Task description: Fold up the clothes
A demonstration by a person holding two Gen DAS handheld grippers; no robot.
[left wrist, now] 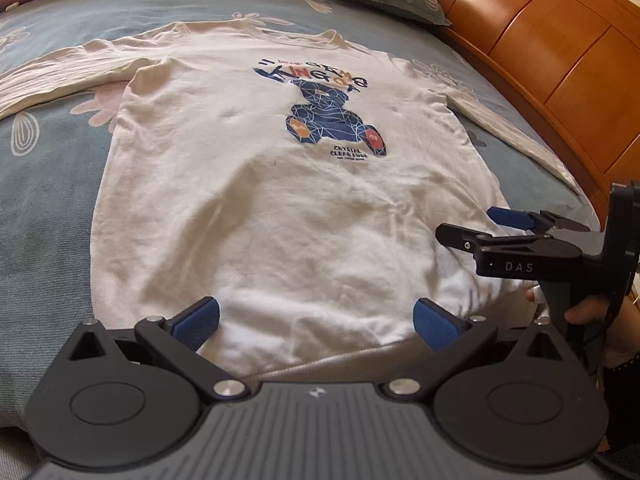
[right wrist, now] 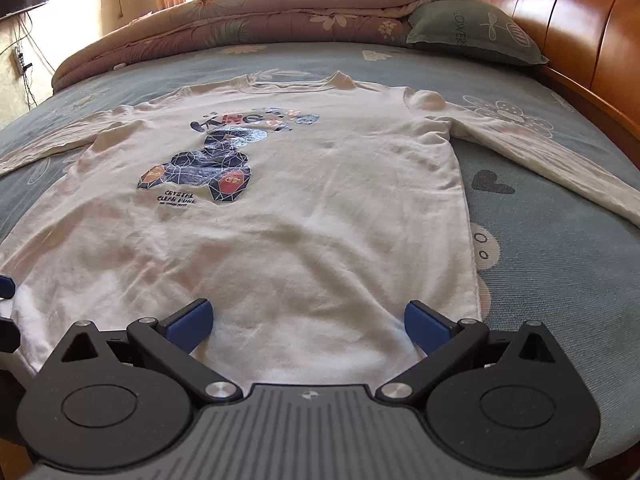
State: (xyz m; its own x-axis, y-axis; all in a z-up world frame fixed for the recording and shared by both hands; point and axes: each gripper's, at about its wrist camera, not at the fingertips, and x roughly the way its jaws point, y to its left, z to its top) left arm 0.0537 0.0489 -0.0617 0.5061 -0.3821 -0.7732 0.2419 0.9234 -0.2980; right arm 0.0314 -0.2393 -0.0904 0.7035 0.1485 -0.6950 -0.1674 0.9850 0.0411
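White long-sleeved shirt (left wrist: 256, 184) spread flat, print up, on the bed (left wrist: 48, 184) — long axis running straight away from both tools, collar far, hem nearest. Left tool (left wrist: 316, 322) and right tool (right wrist: 308, 322) — each spread wide, gripping nothing — sit over the hem.

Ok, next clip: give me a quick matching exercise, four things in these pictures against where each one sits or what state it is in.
Things:
1. white long-sleeved shirt with a blue bear print
2. green printed pillow
3. rolled floral quilt
4. left gripper

Places or states:
A. against the orange wooden headboard
B. jaws open over the shirt's hem
C. spread flat, print up, sleeves out
D. along the far edge of the blue floral bedsheet

Pairs: 1-C, 2-A, 3-D, 4-B
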